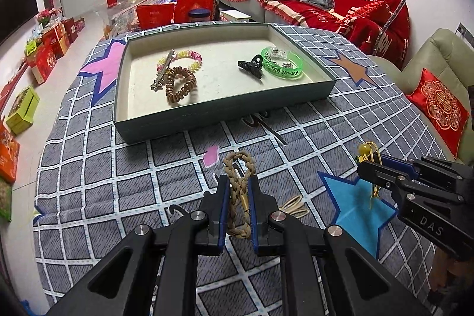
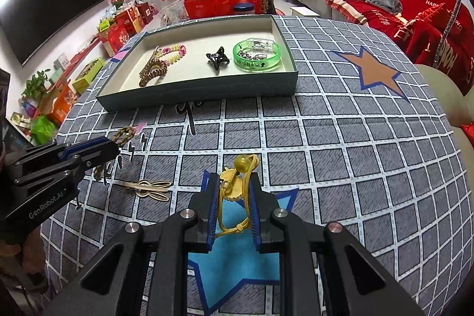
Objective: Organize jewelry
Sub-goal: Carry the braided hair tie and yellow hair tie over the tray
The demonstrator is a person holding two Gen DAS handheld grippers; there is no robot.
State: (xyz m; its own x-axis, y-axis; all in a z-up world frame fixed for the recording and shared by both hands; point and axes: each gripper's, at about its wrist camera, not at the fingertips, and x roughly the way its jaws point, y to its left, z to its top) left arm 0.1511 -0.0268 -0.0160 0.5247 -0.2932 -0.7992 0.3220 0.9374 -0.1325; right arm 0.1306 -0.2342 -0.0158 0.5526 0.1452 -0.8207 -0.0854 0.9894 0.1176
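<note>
Fingertips of the left gripper (image 1: pixel 238 188) are clamped on a tan braided cord bracelet (image 1: pixel 239 165), whose loop sticks out past the pads toward 12 o'clock. Fingertips of the right gripper (image 2: pixel 232 182) are clamped on a yellow hair tie (image 2: pixel 237 185) carrying a yellow bead and a flat charm; its knotted end hangs between the fingers toward 6 o'clock.

Both held items are above a grey checked cloth (image 2: pixel 340 138) printed with stars. A beige hair clip (image 2: pixel 148 187) lies on the cloth at 9 o'clock of the right gripper.

At 12 o'clock of both grippers sits a shallow green-walled tray (image 1: pixel 225 108) with a pale floor. Contents:
- Left half: a brown spiral hair tie (image 1: pixel 180 86), a pastel spiral hair tie (image 1: pixel 180 59) and a silver clip (image 1: pixel 163 70), all touching.
- Right half: a black claw clip (image 1: pixel 251 65) just beside a green translucent bangle (image 1: pixel 283 62).
</note>
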